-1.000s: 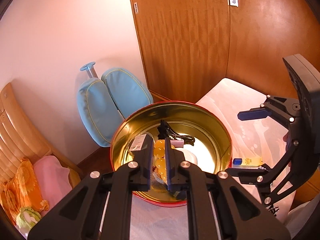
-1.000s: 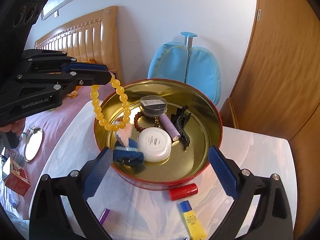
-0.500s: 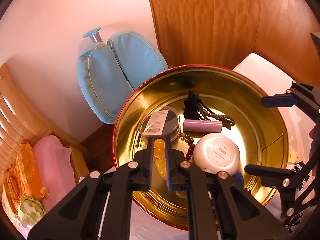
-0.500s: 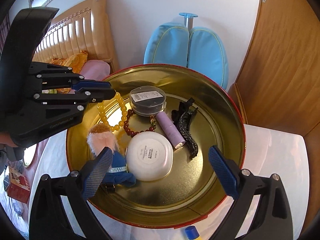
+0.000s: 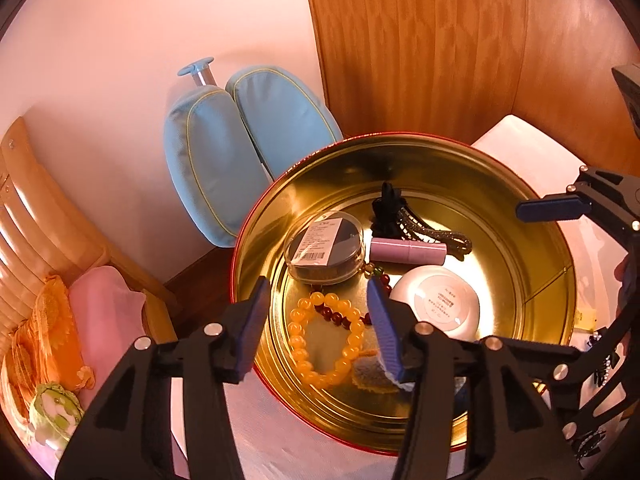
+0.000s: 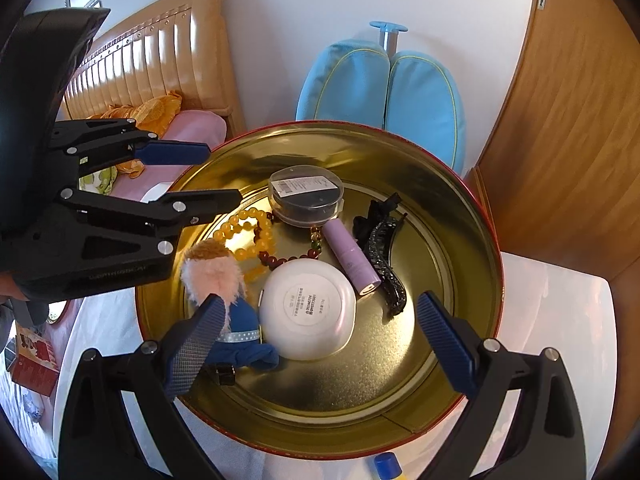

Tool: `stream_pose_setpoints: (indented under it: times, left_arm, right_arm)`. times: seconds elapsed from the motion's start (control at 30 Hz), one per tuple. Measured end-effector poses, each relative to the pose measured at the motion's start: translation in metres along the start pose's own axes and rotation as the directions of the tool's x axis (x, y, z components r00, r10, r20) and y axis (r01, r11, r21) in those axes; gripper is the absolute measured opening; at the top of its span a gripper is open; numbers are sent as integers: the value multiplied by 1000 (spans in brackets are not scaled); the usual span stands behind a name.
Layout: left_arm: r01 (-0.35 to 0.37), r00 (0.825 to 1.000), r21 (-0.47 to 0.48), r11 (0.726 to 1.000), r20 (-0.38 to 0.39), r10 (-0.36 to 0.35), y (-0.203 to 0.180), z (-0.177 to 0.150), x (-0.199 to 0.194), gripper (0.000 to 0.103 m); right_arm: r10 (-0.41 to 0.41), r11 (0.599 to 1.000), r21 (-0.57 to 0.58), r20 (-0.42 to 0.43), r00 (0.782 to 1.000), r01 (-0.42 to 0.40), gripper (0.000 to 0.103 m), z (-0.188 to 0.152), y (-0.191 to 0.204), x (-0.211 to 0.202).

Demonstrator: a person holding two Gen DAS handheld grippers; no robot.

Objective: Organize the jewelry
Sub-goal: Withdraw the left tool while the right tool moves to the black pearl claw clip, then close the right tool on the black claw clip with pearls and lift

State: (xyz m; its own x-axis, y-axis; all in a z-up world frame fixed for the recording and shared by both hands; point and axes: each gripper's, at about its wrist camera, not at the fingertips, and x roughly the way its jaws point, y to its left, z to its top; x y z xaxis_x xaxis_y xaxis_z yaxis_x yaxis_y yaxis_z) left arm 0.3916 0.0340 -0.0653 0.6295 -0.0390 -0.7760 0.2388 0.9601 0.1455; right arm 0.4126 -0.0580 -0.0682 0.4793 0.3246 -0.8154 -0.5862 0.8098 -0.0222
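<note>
A round gold tin (image 5: 500,184) (image 6: 460,240) with a red outside stands on a white table. On its floor lies a yellow bead bracelet (image 5: 298,316) (image 6: 231,222), free of any pad. My left gripper (image 5: 317,284) (image 6: 204,176) hovers just above it, its jaws opening, with the bracelet below the gap and untouched. My right gripper (image 6: 320,300) stands open over the tin's near side, nothing between its fingers. Also inside are a dark red bead bracelet (image 5: 336,316), a clear round box (image 6: 306,194), a lilac tube (image 6: 352,260), a black hair claw (image 6: 384,256), a white compact (image 6: 308,308) and a small doll (image 6: 224,280).
Two blue cushions (image 6: 380,88) lean on the wall behind the tin. A wooden wardrobe (image 6: 560,120) rises at the right, a bed with a wooden headboard (image 6: 160,52) and pink pillow at the left. A blue-capped tube (image 6: 386,466) lies on the table (image 6: 560,320) in front.
My left gripper came down into the tin with the yellow bracelet, then opened; the bracelet now lies loose on the tin's floor. My right gripper moved in closer over the tin.
</note>
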Motion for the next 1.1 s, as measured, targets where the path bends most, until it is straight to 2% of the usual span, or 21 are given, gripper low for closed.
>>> stream_pose_setpoints:
  times: [0.13,0.3,0.37,0.43,0.53,0.7,0.83,0.93,1.03,1.1]
  left_arm:
    - [2,999,-26,1000,38,-1,-1,-3,-20,69]
    - [27,997,-51,998,68,-23,-8,-23,-52,80]
    - [13,997,-58,998,79,-8,-13,-36,-64,84]
    - [-17,995,-63,998,98,23,-19,-51,-76,88]
    - [32,996,-93,995,82,-25,-25,-75,-86,93]
    - [101,995,-110,989,31,-98,-37,-117,-93,95]
    - [162,985,-104,981,-42,-167,-55,-147,-93,95]
    - [189,978,-83,979,-73,-195,-70,-161,-94,95]
    - [236,968,-59,970,-77,-240,-83,-168,-96,95]
    - [242,967,-29,970,-75,-244,-91,-170,-98,95]
  right_arm:
    - [-3,1000,-4,21,1000,3,97,-3,3,-13]
    - [5,1000,19,51,999,-6,98,-21,3,-38]
    - [15,1000,24,59,998,-16,98,-32,3,-49]
    - [19,1000,19,49,999,-20,98,-48,6,-56]
    - [29,1000,8,4,1000,-29,98,-73,13,-60]
    - [57,998,3,-73,996,-57,98,-116,32,-68]
    - [95,995,11,-126,988,-94,98,-145,42,-78]
    - [103,995,12,-153,983,-102,97,-164,47,-87]
    - [106,994,35,-176,979,-101,97,-180,50,-91]
    - [99,995,50,-183,978,-91,97,-185,51,-92]
